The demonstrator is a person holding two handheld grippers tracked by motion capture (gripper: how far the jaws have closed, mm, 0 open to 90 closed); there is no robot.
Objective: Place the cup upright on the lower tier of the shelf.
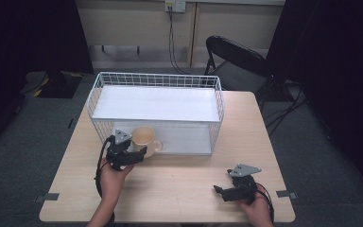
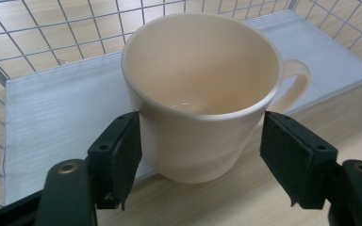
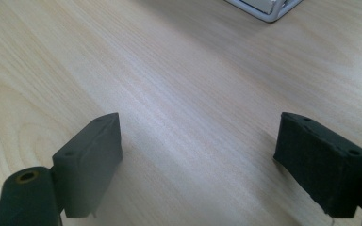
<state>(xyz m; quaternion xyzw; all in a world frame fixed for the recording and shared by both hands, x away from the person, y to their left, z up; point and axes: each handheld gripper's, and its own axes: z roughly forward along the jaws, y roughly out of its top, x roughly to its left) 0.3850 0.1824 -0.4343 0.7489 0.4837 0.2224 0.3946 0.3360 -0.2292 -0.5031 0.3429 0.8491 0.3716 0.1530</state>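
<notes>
Left gripper (image 2: 200, 155) jaws wide open either side of the cream ceramic mug (image 2: 202, 89); left pad touching or just off its wall, right pad clear of it. Mug stands upright at the white wire basket's (image 1: 157, 80) open front. Right gripper (image 3: 198, 160) open, empty over the light wooden table (image 3: 179, 84)

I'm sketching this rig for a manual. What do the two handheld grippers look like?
The left gripper and the right gripper are both black, each with a grey three-cornered plate on top and a black cable trailing back along the forearm. Each has two chunky jaws faced with flat, dark rectangular pads and round brass-coloured eyelets at the base. No sleeves are visible.
</notes>
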